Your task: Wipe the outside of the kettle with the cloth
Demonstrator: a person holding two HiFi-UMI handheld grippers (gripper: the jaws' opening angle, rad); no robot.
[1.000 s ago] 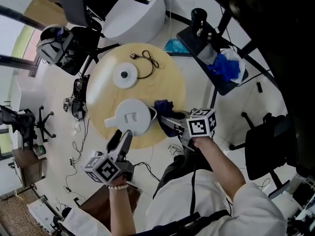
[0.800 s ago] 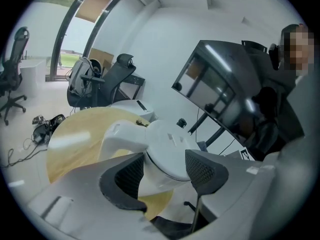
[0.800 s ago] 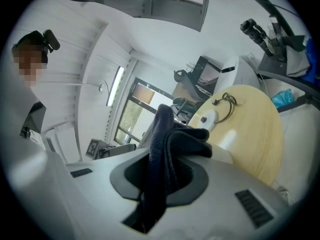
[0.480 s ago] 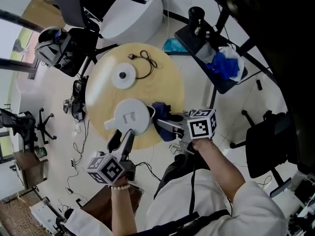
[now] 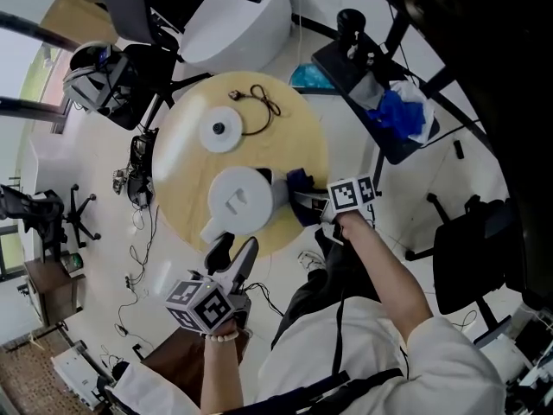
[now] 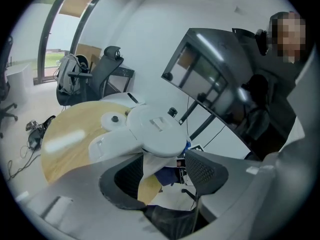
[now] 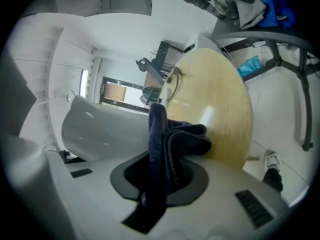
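Note:
A white kettle stands on the round wooden table, its protruding part pointing toward the near edge. My right gripper is shut on a dark blue cloth, which rests against the kettle's right side. In the right gripper view the cloth bunches out of the right gripper beside the kettle's wall. My left gripper is open just off the table's near edge, below the kettle. In the left gripper view the kettle looms above the left gripper, whose jaws stand apart.
The kettle's round white base with its black cord lies at the table's far side. Office chairs, a large white shape and a black stand with blue material surround the table. My legs are below the near edge.
The kettle has turned, its protruding part swinging from left toward the near edge. My right gripper has carried the cloth farther along the kettle's right side. My left gripper has drifted right and back.

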